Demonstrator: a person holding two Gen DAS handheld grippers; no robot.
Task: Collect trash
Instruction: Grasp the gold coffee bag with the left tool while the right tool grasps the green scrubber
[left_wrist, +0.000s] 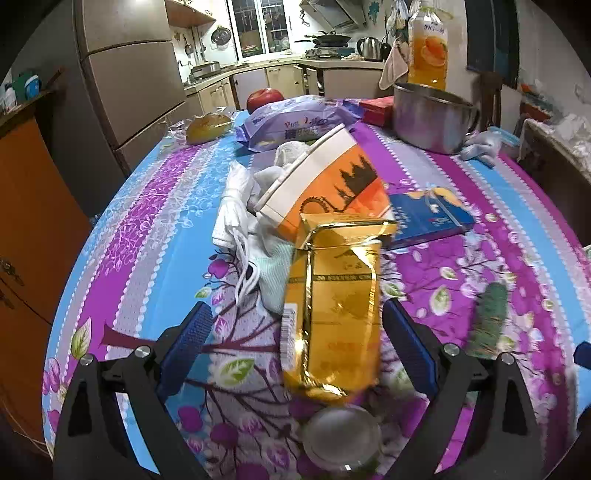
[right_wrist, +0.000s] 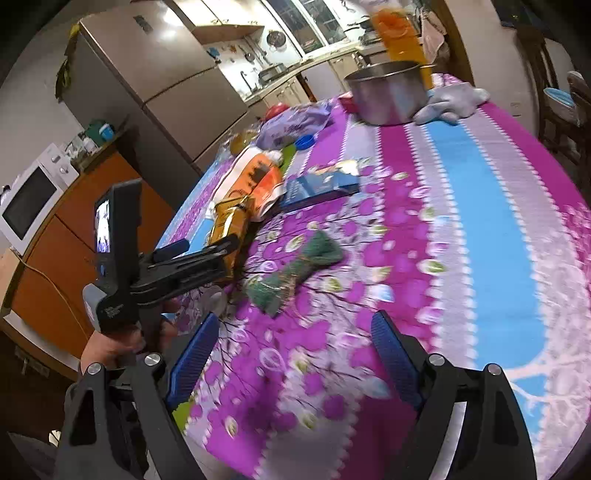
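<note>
A gold cigarette pack (left_wrist: 332, 314) lies on the flowered tablecloth (left_wrist: 147, 229) between the wide-open fingers of my left gripper (left_wrist: 299, 325), not gripped. Behind it lie an orange and white carton (left_wrist: 325, 184), white crumpled tissues and masks (left_wrist: 240, 214), and a blue pack (left_wrist: 428, 218). A green crumpled wrapper (left_wrist: 491, 317) lies to the right; it also shows in the right wrist view (right_wrist: 295, 273). My right gripper (right_wrist: 291, 347) is open and empty above the cloth, just short of the green wrapper. The left gripper (right_wrist: 207, 251) shows there beside the gold pack (right_wrist: 229, 225).
A steel pot (left_wrist: 432, 118), an orange juice bottle (left_wrist: 428, 48), a grey glove (left_wrist: 480, 144), a purple snack bag (left_wrist: 295, 122), an apple (left_wrist: 264, 98) and wrapped bread (left_wrist: 207, 127) stand at the far end. A clear round lid (left_wrist: 341, 439) lies near the left gripper.
</note>
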